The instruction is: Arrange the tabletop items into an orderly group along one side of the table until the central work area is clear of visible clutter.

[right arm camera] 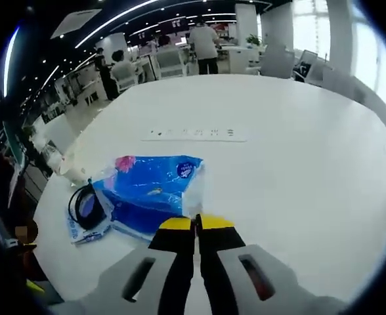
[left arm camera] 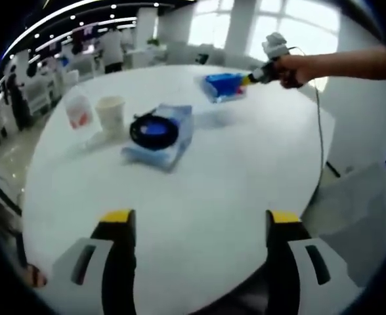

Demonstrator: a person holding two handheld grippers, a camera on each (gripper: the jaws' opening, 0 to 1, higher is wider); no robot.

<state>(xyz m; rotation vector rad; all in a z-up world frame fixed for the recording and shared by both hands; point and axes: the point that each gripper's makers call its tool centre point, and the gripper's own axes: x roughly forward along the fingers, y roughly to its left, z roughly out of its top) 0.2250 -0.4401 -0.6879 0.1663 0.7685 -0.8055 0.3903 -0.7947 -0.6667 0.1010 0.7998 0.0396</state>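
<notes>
Landmark: round white table (left arm camera: 245,170).

Left gripper (left arm camera: 201,220): yellow-tipped jaws spread wide, nothing between them, hovering at near edge of table.

Right gripper (right arm camera: 194,223): jaws pinched together on edge of blue plastic tissue pack (right arm camera: 150,190), held above table; in left gripper view, pack (left arm camera: 224,85) sits at far side, gripped by hand-held tool.

Coiled black cable (left arm camera: 152,129) atop pale blue flat packet (left arm camera: 163,141), mid-table. White paper cup (left arm camera: 111,113) and small clear cup with red print (left arm camera: 79,111) just beyond, near table edge. White power strip (right arm camera: 196,134) on table past pack.
</notes>
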